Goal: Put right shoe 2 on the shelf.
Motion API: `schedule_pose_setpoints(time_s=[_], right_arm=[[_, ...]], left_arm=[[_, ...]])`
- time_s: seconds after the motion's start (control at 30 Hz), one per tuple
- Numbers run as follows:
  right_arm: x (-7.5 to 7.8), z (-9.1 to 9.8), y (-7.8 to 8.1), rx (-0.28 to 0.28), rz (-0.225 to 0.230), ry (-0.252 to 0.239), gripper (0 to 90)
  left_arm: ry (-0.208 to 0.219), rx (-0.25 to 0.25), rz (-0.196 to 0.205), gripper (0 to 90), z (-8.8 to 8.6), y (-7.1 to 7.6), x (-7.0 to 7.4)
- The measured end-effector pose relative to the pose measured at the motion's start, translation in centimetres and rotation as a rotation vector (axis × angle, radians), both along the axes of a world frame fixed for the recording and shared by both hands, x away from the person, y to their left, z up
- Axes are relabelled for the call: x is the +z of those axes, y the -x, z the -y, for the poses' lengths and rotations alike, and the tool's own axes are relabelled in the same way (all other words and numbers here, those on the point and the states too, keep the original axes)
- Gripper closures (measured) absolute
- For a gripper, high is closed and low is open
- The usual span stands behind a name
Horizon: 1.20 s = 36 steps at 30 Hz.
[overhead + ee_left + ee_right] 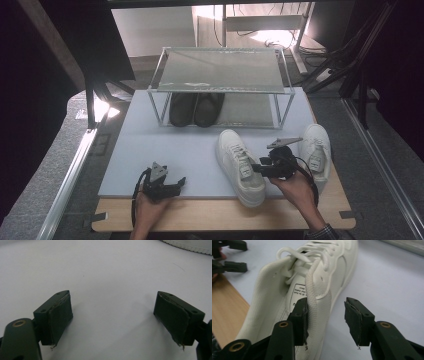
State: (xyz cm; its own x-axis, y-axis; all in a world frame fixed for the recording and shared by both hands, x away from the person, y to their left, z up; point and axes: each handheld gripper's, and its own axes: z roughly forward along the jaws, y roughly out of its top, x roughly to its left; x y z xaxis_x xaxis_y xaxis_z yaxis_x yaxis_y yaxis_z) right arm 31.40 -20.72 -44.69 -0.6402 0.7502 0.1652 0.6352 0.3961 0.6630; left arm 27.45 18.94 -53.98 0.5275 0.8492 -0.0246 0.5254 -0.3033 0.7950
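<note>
On the counter's (150,150) pale mat, near its front edge: one white sneaker (240,167), toe pointing away from the person, heel toward them. Right gripper (256,169) at its collar; jaws half apart, one white lace (311,302) lying against the inner pad of one jaw, the other jaw clear of shoe and lace, nothing clamped. Second white sneaker (316,150) just right of the right hand. Left gripper (182,184) low over bare mat, jaws wide, empty. Wire rack (220,70) behind, dark shoes (195,109) on its lower level.
</note>
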Motion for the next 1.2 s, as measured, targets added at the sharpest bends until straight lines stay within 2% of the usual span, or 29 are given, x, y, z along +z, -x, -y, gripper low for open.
schedule_pose_setpoints(time_s=[0.13, 0.3, 0.53, 0.63, 0.9, 1.2], right_arm=[[0.1, 0.1, -0.3, -0.002, 0.0, 0.01, 59.5], [0.1, -0.8, -0.4, 0.022, 0.008, 0.038, 66.3], [0.2, -1.0, -0.7, 0.02, -0.014, 0.043, 76.8], [0.1, -0.8, -1.1, 0.006, -0.058, 0.002, 80.4], [-0.2, 0.5, -1.9, -0.025, -0.174, -0.148, 82.1], [0.1, 1.1, -2.4, -0.037, -0.243, -0.251, 82.6]], left_arm=[[0.0, 0.0, 0.0, 14.7, 0.0, 0.0, 0.0], [-0.001, 0.0, 0.0, 14.8, 0.0, 0.0, 0.0], [0.001, 0.001, -0.001, 14.8, 0.0, 0.0, 0.0], [0.002, 0.002, -0.002, 14.7, 0.0, 0.0, 0.0], [0.003, 0.001, -0.002, 14.8, 0.0, 0.0, 0.0], [0.003, 0.001, -0.003, 14.7, 0.0, 0.0, 0.0]])
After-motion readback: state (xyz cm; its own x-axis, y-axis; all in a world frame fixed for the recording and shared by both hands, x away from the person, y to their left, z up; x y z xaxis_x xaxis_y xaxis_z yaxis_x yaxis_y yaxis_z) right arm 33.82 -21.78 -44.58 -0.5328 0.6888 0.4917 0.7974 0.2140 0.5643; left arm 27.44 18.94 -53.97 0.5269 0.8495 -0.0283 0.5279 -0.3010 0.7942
